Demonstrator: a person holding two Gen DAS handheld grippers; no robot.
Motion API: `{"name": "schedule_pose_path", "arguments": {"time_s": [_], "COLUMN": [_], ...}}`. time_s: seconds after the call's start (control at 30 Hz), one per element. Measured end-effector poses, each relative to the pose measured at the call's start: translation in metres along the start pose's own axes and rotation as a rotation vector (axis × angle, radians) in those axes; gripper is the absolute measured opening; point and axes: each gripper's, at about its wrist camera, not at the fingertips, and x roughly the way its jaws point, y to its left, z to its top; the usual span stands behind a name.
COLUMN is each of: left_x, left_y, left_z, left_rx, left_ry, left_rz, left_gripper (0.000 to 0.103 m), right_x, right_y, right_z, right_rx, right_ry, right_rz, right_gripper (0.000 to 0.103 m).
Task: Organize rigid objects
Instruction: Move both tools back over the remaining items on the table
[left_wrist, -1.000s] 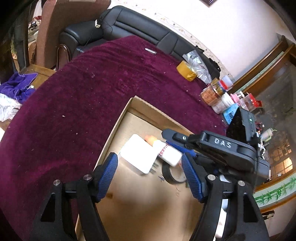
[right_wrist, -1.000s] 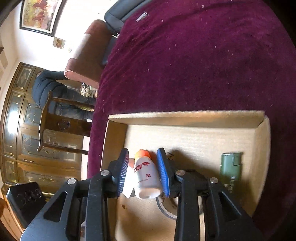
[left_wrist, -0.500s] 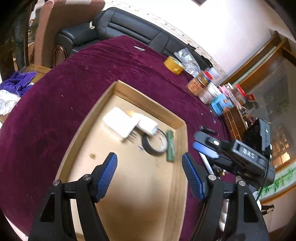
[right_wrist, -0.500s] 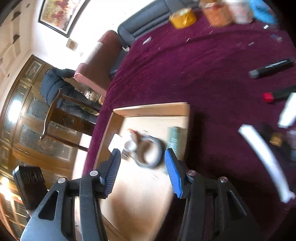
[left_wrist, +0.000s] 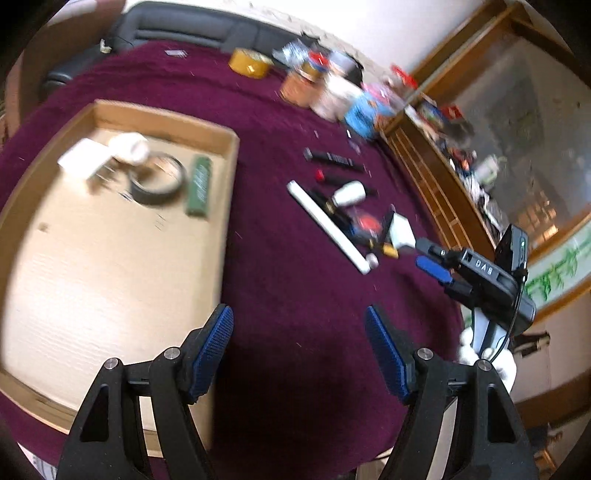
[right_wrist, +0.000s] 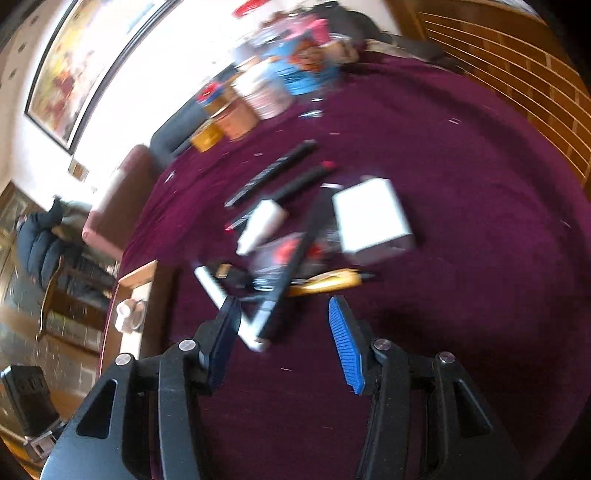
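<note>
My left gripper (left_wrist: 299, 350) gapes empty over maroon velvet cloth (left_wrist: 295, 295), my right gripper (right_wrist: 282, 339), jaws just parted, holds nothing above blurred clutter, shallow cardboard tray (left_wrist: 229, 177) aside.

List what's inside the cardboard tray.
In the tray: a white block, a white bottle, a black tape roll and a green lighter. Blur hides small bits by the block; anything beneath these is covered.
</note>
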Motion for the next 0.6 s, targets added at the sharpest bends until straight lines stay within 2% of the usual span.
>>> {"name": "schedule_pose_path", "arguments": {"time_s": [0.2, 0.33, 0.47, 0.6], "left_x": [0.018, 0.033, 0.064, 0.096], "left_y": [-0.024, -0.036, -0.047, -0.062], "left_z": [-0.002, 0.007, 0.021, 0.034], "left_rx": [0.024, 0.039, 0.035, 0.045], "left_ry": [0.039, 0.034, 0.046, 0.045], "left_rz": [0.046, 0.113, 0.163, 0.190], "left_gripper": [0.068, 0.068, 0.068, 0.068], "right_x": [-0.007, -0.006, 0.003, 0.000], "right_y": [-0.036, -0.047, -0.056, -0.072], "right_z": [0.005, 0.012, 0.011, 0.012], "right_rx": [0.021, 0.010, 0.008, 0.087], "right_ry": [-0.058, -0.133, -0.148, -0.134], "right_rz": [-0.040, -0.087, -0.106, -0.030], "right_gripper": [0.048, 0.048, 0.048, 0.050]}}
